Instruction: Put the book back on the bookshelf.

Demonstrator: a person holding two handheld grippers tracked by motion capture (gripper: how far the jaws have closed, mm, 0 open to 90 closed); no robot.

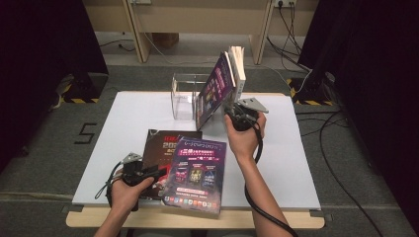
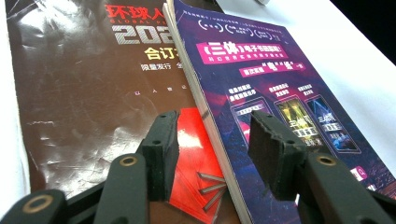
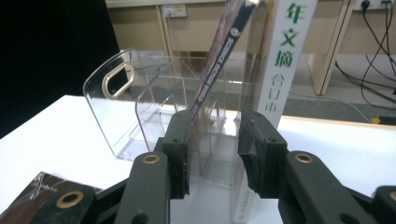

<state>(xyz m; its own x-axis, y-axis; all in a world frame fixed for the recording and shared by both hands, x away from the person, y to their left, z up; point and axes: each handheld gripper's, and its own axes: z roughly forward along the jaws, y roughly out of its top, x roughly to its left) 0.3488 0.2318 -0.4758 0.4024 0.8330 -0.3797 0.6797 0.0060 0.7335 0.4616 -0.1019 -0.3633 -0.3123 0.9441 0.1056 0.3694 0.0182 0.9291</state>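
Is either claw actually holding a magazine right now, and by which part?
Neither. The left claw straddles the purple magazine's spine edge, pads apart. The right claw stands open before the leaning magazine in the clear rack.

My right gripper (image 1: 236, 114) faces the clear plastic rack (image 1: 182, 97) at the far middle of the table (image 1: 291, 163); a leaning purple magazine (image 1: 213, 90) and an upright white book (image 1: 239, 69) block its right slots, while the left slots stand free. Near left, two overlapping magazines (image 1: 193, 170) cover the table under my left gripper (image 1: 157, 173). The right side lies bare.
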